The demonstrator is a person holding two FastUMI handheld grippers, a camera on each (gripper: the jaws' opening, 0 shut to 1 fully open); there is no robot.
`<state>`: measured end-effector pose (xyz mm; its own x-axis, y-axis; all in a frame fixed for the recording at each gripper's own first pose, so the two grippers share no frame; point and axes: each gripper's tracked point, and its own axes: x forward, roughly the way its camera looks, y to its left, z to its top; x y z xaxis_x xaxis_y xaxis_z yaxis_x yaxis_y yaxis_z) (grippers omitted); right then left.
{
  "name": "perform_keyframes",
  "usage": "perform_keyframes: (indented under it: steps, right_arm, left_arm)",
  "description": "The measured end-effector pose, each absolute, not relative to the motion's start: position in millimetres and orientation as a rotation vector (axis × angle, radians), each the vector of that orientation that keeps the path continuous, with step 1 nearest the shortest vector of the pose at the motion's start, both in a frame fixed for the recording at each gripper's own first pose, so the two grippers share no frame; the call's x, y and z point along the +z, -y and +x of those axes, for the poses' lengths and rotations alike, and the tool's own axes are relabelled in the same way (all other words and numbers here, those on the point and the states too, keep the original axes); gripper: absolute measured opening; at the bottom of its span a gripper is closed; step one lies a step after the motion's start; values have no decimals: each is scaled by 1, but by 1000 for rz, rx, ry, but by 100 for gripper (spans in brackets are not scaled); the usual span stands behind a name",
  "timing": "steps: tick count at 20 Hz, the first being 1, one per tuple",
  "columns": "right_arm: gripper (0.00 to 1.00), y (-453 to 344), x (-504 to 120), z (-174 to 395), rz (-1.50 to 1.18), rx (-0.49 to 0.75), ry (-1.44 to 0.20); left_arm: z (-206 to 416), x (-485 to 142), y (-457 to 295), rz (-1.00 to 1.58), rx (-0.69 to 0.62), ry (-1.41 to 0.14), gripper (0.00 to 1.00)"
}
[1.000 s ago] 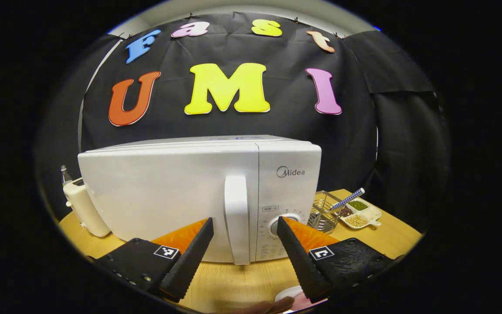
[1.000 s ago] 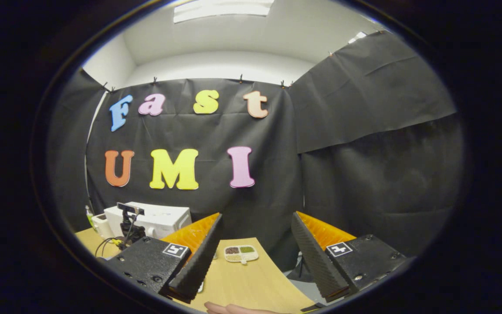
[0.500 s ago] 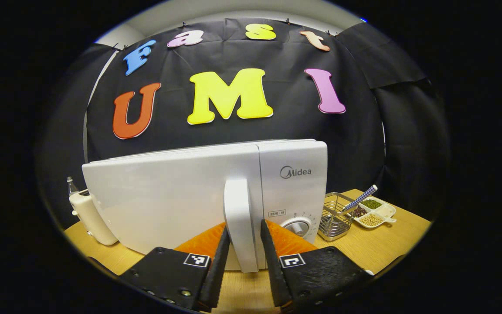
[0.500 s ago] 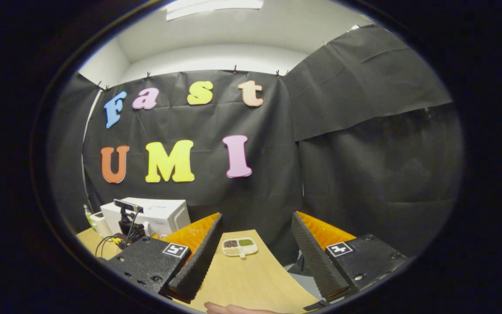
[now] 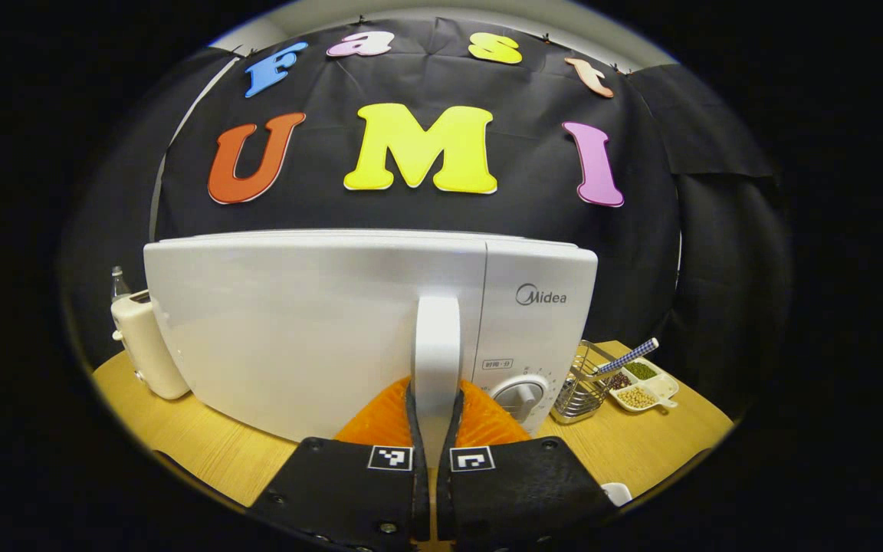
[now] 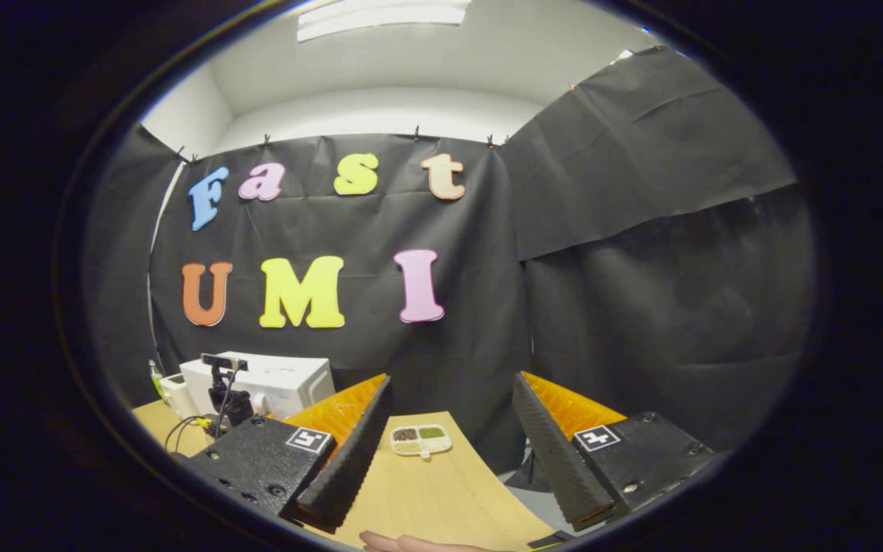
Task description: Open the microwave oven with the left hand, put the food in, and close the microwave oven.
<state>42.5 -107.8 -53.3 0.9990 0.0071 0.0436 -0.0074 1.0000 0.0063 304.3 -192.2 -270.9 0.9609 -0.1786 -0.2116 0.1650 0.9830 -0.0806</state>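
Note:
The white microwave (image 5: 311,330) stands on the wooden table (image 5: 196,448) with its door against the body. My left gripper (image 5: 434,429) is shut on the lower part of the door's upright white handle (image 5: 437,345), one finger pressing on each side. A white dish edge (image 5: 616,491) shows at the bottom right; what it holds is hidden. In the right gripper view the microwave (image 6: 288,383) is far off to the left, with the left gripper (image 6: 225,399) in front of it. My right gripper (image 6: 451,379) hangs open above the table's near right part, holding nothing.
A cream appliance (image 5: 142,345) stands left of the microwave. To its right are a wire basket (image 5: 578,383) and a divided dish of beans (image 5: 641,386) with a checked-handle spoon (image 5: 629,356). The dish of beans (image 6: 420,440) lies beyond the right gripper. A fingertip (image 6: 411,543) shows at the bottom edge.
My left gripper moved in and went from wide open to shut on the door handle. The right gripper stayed open and only swayed slightly.

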Motion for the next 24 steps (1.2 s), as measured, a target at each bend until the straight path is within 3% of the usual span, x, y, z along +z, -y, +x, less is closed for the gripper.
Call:
perform_keyframes:
  steps: [13,15,16,24]
  right_arm:
    - [100,72,-60,20,20,63,28]
    - [100,62,-58,13,12,76,33]
    - [100,58,-57,10,10,83,34]
    - [100,23,-55,-14,-2,125,42]
  left_arm:
    - [212,-267,152,-70,-313,-158,4]
    - [191,-269,138,-78,-315,-157,4]
    - [184,-269,132,-76,-315,-156,12]
    - [124,-273,58,-47,-276,-174,12]
